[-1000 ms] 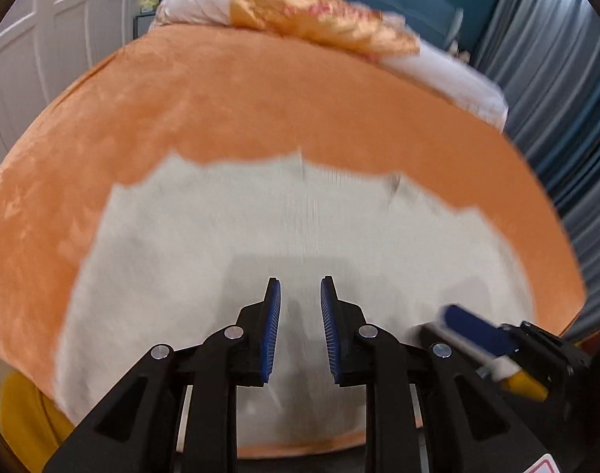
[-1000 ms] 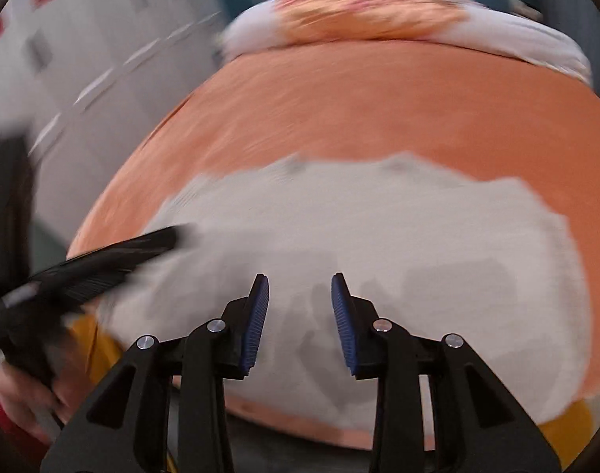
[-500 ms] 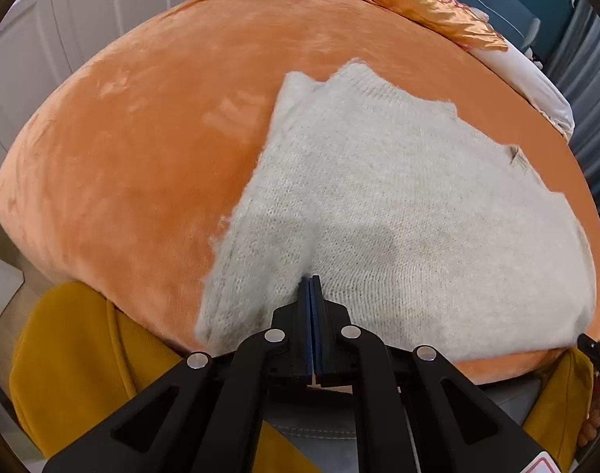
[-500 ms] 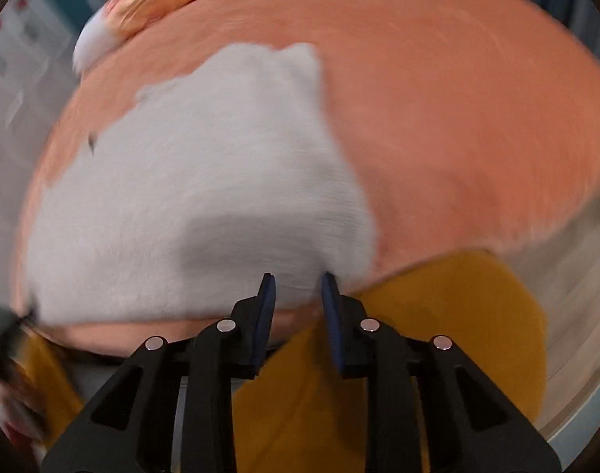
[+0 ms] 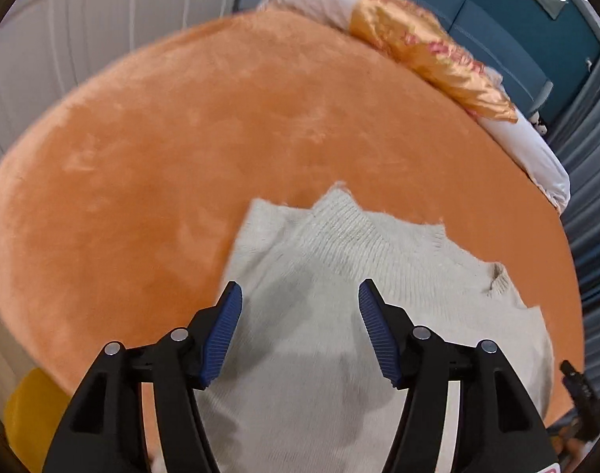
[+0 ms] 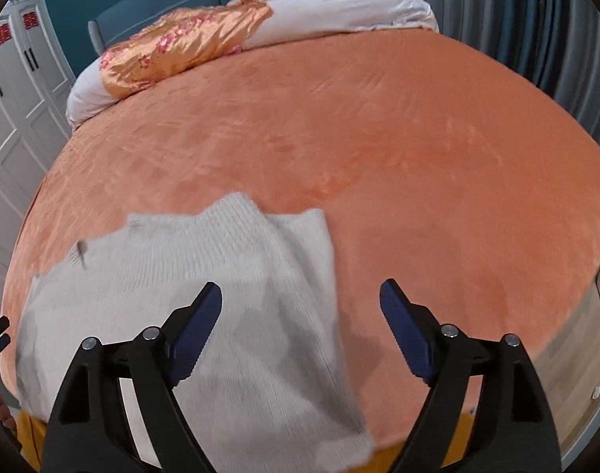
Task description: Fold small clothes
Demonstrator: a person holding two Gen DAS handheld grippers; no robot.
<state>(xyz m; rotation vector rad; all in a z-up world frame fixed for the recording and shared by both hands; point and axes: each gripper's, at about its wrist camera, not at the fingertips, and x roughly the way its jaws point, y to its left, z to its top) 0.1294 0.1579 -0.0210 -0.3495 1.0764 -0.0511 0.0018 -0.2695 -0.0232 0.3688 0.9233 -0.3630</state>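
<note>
Because the cream sweater (image 5: 339,315) lay flat on the orange bedspread (image 5: 181,138), your left gripper (image 5: 300,327) and right gripper (image 6: 300,331) hovered above it, jaws opening and empty, for fresh holds.

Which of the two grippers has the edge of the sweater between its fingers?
The right gripper: the sweater ends between its opening fingers, with orange blanket under the right one. The left gripper, also opening, hangs over knit alone.

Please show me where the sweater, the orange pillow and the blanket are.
sweater (image 5: 339,276), left wrist view, on its knit middle.
orange pillow (image 6: 181,47), right wrist view, on its satin top.
blanket (image 6: 378,126), right wrist view, on a bare part.
</note>
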